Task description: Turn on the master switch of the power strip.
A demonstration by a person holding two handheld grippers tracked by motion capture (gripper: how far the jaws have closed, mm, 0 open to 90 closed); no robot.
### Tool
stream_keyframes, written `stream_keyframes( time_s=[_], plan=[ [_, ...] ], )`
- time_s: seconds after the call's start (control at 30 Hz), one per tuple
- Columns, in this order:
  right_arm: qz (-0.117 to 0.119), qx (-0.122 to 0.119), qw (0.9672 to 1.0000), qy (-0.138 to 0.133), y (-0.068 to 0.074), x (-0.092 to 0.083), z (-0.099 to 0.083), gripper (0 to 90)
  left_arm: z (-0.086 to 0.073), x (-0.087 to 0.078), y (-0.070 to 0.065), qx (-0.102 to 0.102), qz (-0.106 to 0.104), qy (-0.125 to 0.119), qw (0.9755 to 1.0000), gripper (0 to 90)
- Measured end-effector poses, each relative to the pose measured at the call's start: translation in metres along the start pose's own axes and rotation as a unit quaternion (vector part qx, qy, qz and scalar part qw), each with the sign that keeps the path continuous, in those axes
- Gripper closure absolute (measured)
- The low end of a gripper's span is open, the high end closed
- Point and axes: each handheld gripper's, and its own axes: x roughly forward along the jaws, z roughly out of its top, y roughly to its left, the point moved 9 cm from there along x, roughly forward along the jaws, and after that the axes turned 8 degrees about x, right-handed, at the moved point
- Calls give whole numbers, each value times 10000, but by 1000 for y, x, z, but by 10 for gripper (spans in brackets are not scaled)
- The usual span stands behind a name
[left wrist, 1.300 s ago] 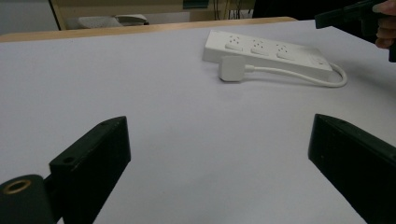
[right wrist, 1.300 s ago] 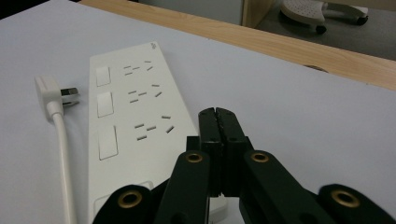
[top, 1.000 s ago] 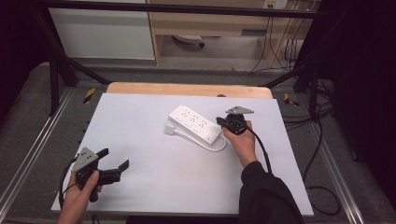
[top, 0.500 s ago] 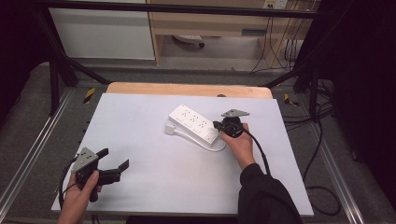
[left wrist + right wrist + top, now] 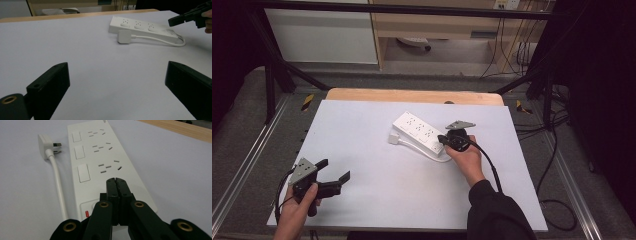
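Right gripper (image 5: 116, 181) pinched shut with nothing in it, tips over the near end of the white power strip (image 5: 419, 133) mid-table – likely poking its red-lit switch (image 5: 87, 213) – left gripper (image 5: 334, 172) idle, jaws wide, well apart; plug (image 5: 46, 143) and cord (image 5: 58, 182) alongside, nothing blocking.

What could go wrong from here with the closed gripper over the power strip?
The right gripper, jaws shut, hovers above the power strip near its red-lit main switch; a slightly off press might miss it. The strip lies loose on the table, so a push may slide it; the left gripper isn't steadying it.
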Motion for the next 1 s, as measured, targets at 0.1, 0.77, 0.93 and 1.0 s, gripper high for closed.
stream_keyframes(
  time_s=[0.1, 0.77, 0.93, 1.0],
  plan=[
    [-6, -19, 10000, 39, 2, -1, -1, 900, 0, 0, 0, 0, 1, 1, 10000, 57],
    [-1, -45, 9999, 118, 7, 1, -9, 900, 0, 0, 0, 3, -2, -1, 10000, 57],
    [5, -72, 9999, 142, 8, 1, -10, 900, 0, 0, 0, 3, -6, -5, 10000, 57],
    [13, -67, 9999, 145, 8, 2, -11, 900, 0, 0, 0, 5, -6, -1, 10000, 57]
  ],
)
